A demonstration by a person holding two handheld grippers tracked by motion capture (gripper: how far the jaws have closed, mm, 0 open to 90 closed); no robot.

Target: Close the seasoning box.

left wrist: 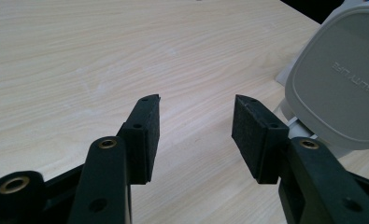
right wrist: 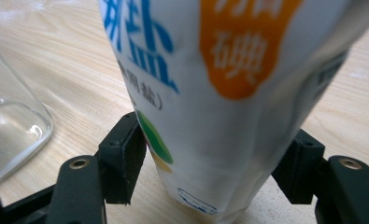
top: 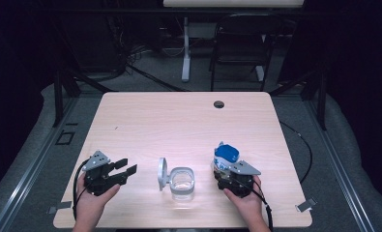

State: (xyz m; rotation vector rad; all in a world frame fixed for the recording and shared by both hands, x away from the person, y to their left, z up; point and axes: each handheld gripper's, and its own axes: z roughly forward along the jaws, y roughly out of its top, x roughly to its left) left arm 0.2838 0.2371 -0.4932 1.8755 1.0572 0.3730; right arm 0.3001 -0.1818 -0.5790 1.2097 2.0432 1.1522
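A pale wooden table [top: 179,116] stands on grey carpeted floor [top: 34,159], with a dark round cable hole [top: 219,104] near its far edge. Beyond that edge stand a black folding chair [top: 239,48] and the white leg of another desk [top: 185,53]. Dim surroundings, black drapes at both sides.

At lower left the left gripper [top: 123,170] held its jaws spread; at lower right the right gripper [top: 226,173] stood clamped.

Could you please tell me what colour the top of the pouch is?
Blue, on the white printed salt pouch; the high view shows it best.
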